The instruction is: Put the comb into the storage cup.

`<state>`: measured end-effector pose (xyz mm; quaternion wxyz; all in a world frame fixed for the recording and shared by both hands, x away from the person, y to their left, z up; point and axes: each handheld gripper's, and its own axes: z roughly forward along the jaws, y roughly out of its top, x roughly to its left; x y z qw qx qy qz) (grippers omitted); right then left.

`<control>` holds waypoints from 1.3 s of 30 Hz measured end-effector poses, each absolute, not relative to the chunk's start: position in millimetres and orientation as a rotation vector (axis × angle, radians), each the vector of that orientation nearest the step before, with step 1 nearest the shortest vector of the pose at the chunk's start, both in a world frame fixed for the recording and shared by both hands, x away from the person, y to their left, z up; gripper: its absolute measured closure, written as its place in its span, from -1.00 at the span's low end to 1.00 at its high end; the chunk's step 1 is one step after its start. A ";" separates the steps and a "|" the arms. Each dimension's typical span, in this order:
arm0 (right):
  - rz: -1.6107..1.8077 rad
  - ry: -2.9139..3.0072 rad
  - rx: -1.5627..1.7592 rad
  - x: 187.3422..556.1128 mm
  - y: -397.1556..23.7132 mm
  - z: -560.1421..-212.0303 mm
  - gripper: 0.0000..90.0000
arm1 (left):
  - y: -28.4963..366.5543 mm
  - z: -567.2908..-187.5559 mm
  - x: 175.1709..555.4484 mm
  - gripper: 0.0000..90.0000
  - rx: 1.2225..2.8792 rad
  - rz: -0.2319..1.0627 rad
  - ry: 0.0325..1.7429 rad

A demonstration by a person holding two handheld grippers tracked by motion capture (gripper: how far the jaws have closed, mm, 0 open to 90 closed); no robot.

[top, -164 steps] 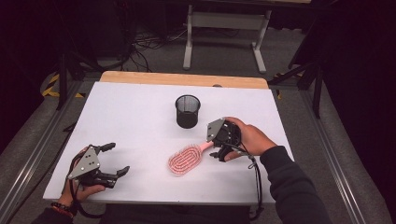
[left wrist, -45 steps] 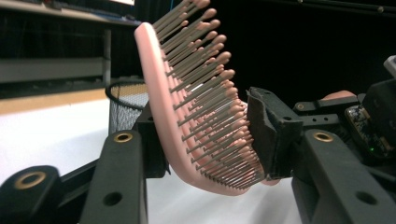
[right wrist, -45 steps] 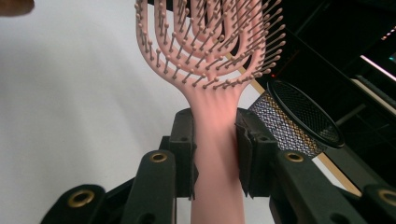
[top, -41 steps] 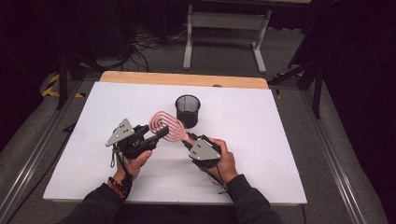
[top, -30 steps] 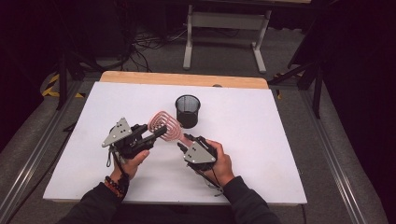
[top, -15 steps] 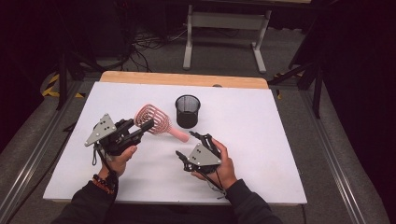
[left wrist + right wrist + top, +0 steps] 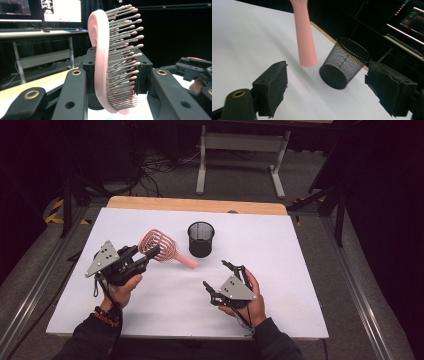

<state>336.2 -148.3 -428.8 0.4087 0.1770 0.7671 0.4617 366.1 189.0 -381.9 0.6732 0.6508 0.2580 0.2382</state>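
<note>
Brush (image 7: 159, 249) head clamped in left hand-held gripper (image 7: 142, 258), above desk (image 7: 300, 250) | handle points right-down toward cup (image 7: 201, 239) | right hand-held gripper (image 7: 223, 279) released, empty, near handle tip

A white-topped table (image 7: 300, 260) with a pale wooden far edge stands on grey carpeted floor (image 7: 240, 180). Beyond it, a grey metal desk frame (image 7: 240, 142) and black cables (image 7: 160, 162) sit in dim surroundings. Lit monitors (image 7: 61, 10) glow on a desk behind.

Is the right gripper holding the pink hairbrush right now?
No, the right gripper is open with nothing between its jaws, while the left gripper is clamped on the head of the pink hairbrush.
</note>
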 end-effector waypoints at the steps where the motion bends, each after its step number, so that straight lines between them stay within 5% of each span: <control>1: 1.158 1.933 0.452 334.6 -151.9 -429.3 -0.62 | 191.6 -379.7 365.0 0.42 1.457 0.546 0.579; 39: 1.186 1.832 0.703 318.6 -254.1 -454.1 -0.71 | 210.2 -351.5 392.9 0.42 1.457 0.651 0.603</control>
